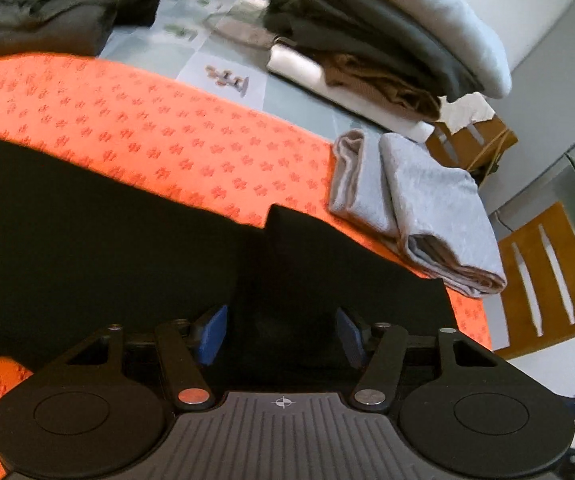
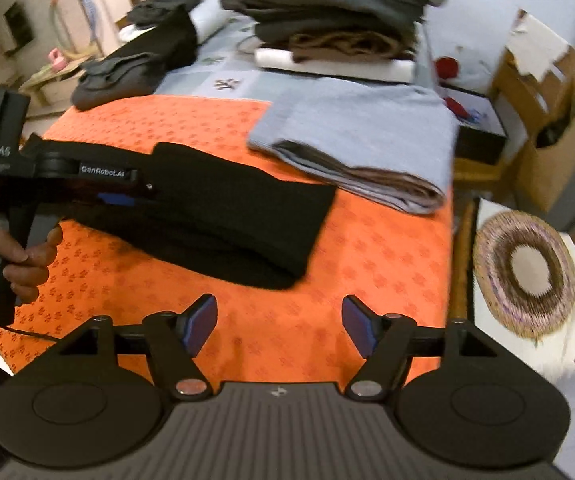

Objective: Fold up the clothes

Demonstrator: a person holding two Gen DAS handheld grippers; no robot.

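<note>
**Black garment held over the orange cloth**

I see the orange patterned cloth [image 2: 367, 248] covering the table. The black garment [image 2: 223, 220] lies folded across it, near a folded grey garment [image 2: 359, 140]. My left gripper [image 1: 281, 334] pinches the black fabric; my right gripper [image 2: 279, 326] hangs spread, empty.

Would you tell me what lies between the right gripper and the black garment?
Only bare orange cloth separates the right gripper from the black garment, seen in the right wrist view.
</note>
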